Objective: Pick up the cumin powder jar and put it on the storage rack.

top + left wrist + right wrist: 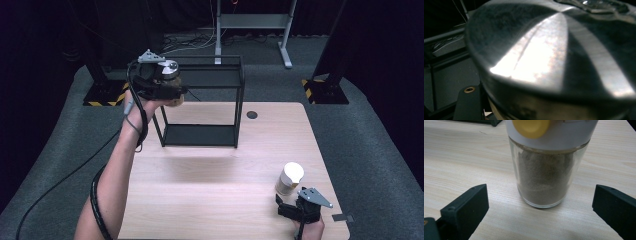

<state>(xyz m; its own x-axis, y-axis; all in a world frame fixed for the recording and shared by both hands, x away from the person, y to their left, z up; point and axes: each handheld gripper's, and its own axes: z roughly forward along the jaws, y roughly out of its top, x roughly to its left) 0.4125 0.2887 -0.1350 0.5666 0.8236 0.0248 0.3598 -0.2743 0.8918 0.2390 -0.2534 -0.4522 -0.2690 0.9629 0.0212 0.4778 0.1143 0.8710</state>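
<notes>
My left gripper is raised beside the upper left corner of a black wire shelf rack, shut on a jar with a shiny metal lid and a tan body. In the left gripper view the metal lid looms very close, and one black jaw shows at the lower left. A glass spice jar with a white cap stands at the table's near right. My right gripper rests just behind it, open. In the right gripper view the spice jar, full of grey-brown powder, stands just ahead of the spread jaws.
The rack stands at the back middle of the light wooden table, with a top and a bottom shelf. A dark round hole sits in the tabletop right of the rack. Grey carpet and dark stands surround the table.
</notes>
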